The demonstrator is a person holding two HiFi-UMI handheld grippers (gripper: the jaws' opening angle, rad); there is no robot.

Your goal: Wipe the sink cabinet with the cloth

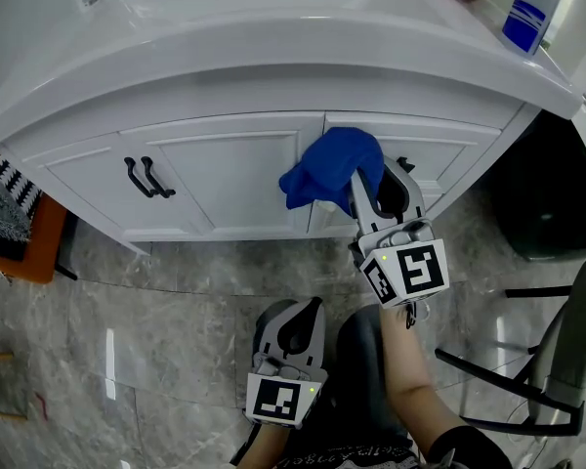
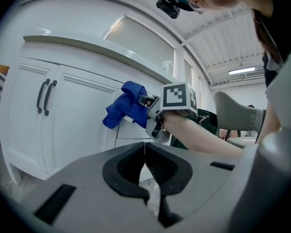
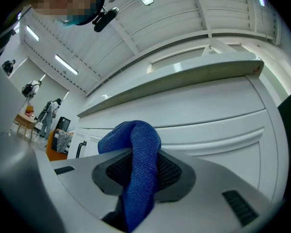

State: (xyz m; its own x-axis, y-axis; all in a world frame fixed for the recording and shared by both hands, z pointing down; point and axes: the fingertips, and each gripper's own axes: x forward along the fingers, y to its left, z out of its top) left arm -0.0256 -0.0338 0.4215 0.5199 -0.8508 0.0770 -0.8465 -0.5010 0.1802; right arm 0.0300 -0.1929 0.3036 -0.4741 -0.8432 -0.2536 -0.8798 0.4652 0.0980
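Cloth (image 1: pixel 332 169) first: the blue rag is sitting bunched in the right gripper (image 1: pixel 379 190), whose jaws are clamping down on a fold of it, and the loose bulk is billowing out ahead of the tips. That bunch is resting against the white front of the sink cabinet (image 1: pixel 225 179), right of the centre seam and below the counter (image 1: pixel 273 47) edge, well apart from the pair of black door handles (image 1: pixel 148 177).

It's looking like a light, soft, limp knit, so it's probably going to drape and flop rather than hold any shape. The fold is the sensible place to be pinching it, leaving a thick pad in front to be taking the pressure. A thin edge would likely be slipping free.

The left gripper (image 1: pixel 299 313) is hanging low over the floor, jaws closed together and carrying nothing.
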